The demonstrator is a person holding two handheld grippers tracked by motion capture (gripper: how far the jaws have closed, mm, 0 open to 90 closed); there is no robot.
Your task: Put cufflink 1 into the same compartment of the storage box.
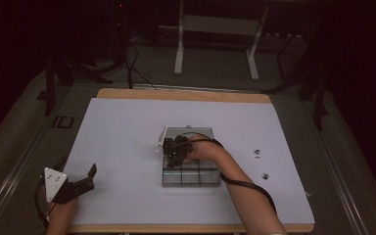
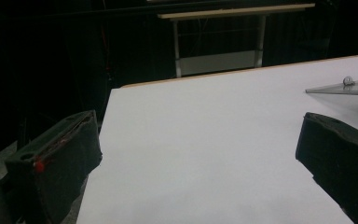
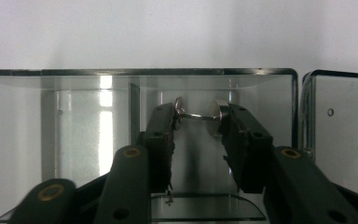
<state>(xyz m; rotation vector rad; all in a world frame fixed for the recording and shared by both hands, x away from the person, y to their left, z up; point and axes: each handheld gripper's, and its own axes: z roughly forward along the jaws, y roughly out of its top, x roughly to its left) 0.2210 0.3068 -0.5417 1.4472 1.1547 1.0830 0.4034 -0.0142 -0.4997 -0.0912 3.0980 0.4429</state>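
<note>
Right, we have a small screw (image 3: 198, 114) pinched end to end by the right gripper (image 3: 199, 122): its round head sits on one finger pad, its tip on the other, so it lies crosswise and stays visible. Fingers are narrow, holding the screw and nothing else. It hangs inside a clear plastic box (image 3: 261, 73) with dividers, close to the far wall, over one compartment; we judge this is a drop-off into that compartment, hence the low approach. The box lid (image 1: 163, 137) stands open at the left edge, out of the way. The box sits mid-bench (image 1: 117, 127) on the white top. Two more small metal parts (image 1: 257, 153) lie loose to the right of the box, likely next in line. The left gripper (image 1: 81, 183) rests near the bench's front left corner, well apart, fingers wide with nothing between them.
</note>
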